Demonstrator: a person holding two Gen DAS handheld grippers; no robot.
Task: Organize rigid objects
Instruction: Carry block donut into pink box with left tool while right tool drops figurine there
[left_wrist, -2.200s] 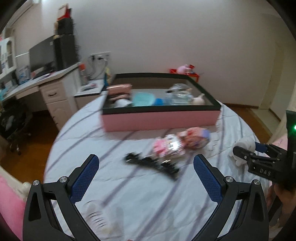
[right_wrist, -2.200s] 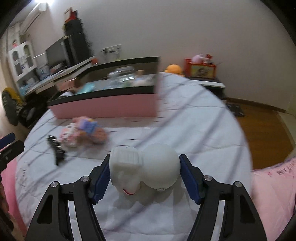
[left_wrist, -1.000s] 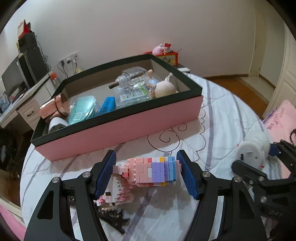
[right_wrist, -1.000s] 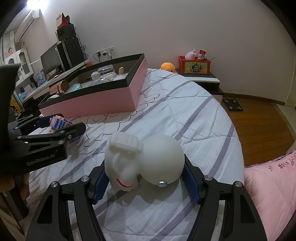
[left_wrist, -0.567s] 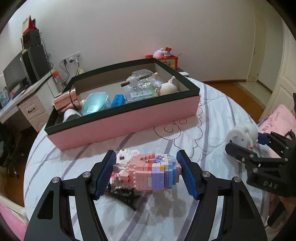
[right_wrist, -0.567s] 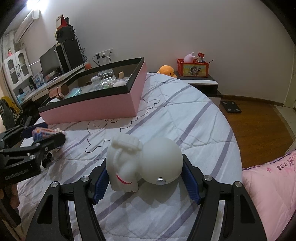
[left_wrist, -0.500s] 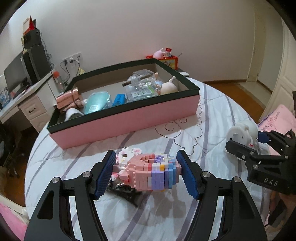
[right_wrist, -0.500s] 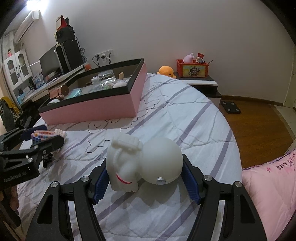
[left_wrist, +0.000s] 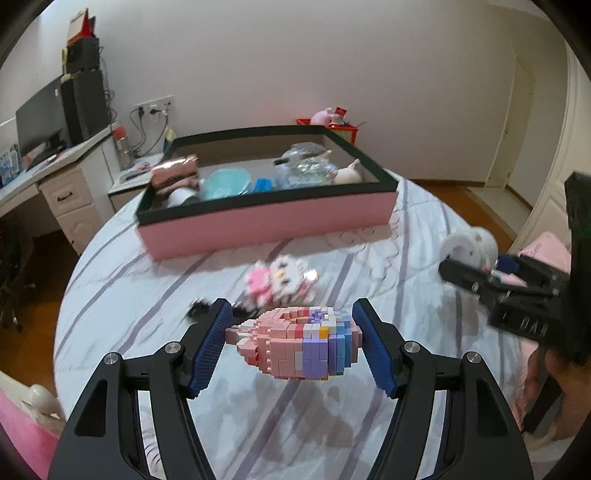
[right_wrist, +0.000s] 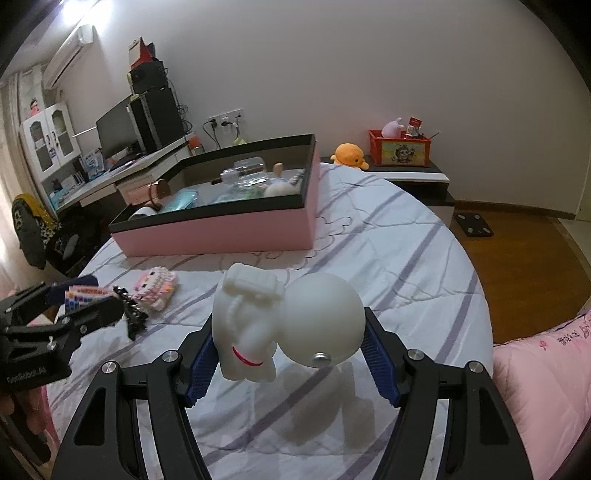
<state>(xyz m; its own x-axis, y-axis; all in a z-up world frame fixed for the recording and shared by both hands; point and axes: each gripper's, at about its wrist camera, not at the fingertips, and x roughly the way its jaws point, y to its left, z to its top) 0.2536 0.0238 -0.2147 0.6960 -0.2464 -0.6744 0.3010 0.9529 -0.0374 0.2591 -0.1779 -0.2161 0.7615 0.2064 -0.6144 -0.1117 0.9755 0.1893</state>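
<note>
left gripper (left_wrist: 291, 347) clamps brick figure (left_wrist: 299, 349); right gripper (right_wrist: 288, 352) clamps white toy (right_wrist: 284, 321).

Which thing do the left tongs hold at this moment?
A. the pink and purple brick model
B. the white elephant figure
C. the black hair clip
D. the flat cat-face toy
A: in the left wrist view the left tongs are closed on the pink and purple brick model, with both blue pads against its ends, above the bed sheet.
</note>
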